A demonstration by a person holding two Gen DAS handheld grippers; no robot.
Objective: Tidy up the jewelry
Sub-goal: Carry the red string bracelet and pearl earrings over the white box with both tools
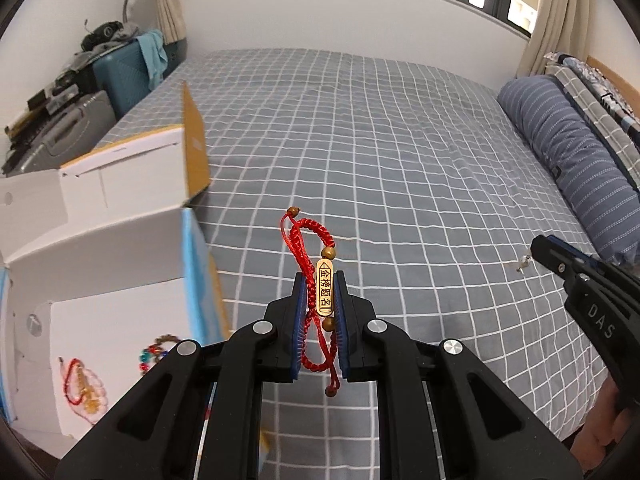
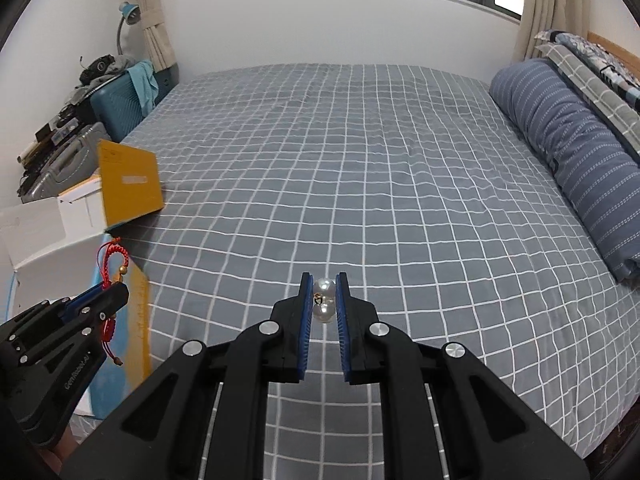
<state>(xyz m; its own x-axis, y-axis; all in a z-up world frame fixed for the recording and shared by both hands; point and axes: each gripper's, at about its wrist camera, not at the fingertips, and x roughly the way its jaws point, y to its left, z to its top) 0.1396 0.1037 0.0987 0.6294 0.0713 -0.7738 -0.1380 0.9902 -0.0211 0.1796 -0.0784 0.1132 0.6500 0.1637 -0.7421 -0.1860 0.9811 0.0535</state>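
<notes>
We see the left tool pinching a red braided bracelet above the checked bed, just beside the open white box, whose left part is cut off. Two bracelets lie blurred inside it. The right tool pinches pearl earrings; their small gold fitting is hard to make out.

The gold tag on the red cord bracelet bears four Chinese characters, 金榜题名, running along its length. The right hand-held gripper has "DAS" in pale letters on its black body. The left hand-held gripper carries small print, seemingly "GenRobot.AI".
</notes>
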